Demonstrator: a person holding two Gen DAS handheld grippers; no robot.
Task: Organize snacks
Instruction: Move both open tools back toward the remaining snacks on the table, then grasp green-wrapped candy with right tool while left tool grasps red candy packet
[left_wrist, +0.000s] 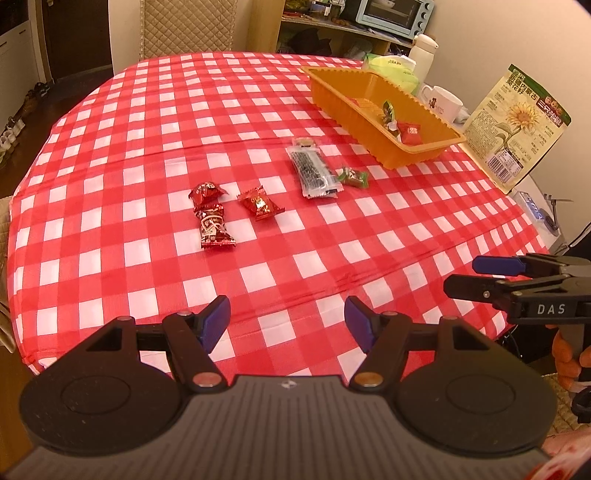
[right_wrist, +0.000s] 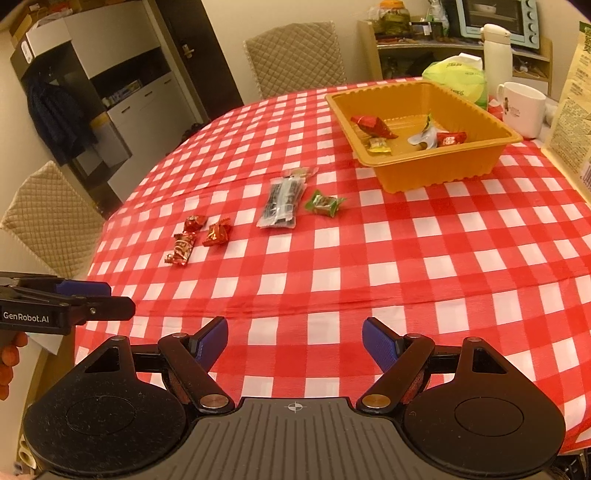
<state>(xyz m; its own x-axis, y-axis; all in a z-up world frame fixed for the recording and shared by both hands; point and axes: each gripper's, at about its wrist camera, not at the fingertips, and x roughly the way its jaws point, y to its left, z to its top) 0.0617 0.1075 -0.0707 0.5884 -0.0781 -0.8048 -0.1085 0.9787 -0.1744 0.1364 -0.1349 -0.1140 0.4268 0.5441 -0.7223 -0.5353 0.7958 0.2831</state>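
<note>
On checked desk (left_wrist: 258, 96): orange tray (left_wrist: 334, 94) at far right, holding a few wrapped snacks, among them red candy (left_wrist: 409, 132) and green-wrapped piece (left_wrist: 388, 110). Loose on cloth, well short of tray: dark bar (left_wrist: 313, 170) in clear wrapper, green candy (left_wrist: 354, 178) just beside it on tray side. Further left, red candy (left_wrist: 259, 205), then two red wrappers (left_wrist: 210, 216) touching end to end. Behind tray: white mug (left_wrist: 443, 101), white bottle (left_wrist: 424, 50), green bag (left_wrist: 391, 66), sunflower-seed pack (left_wrist: 517, 129) propped upright.

Left gripper (left_wrist: 287, 325) above near desk edge, jaws apart, nothing between. Right gripper (right_wrist: 294, 341) likewise above near edge, jaws wide apart, empty. Both tilted down toward snacks, none touched. Quilted chair (right_wrist: 295, 55) at far side, shelf with blue oven (right_wrist: 496, 18) beyond.
</note>
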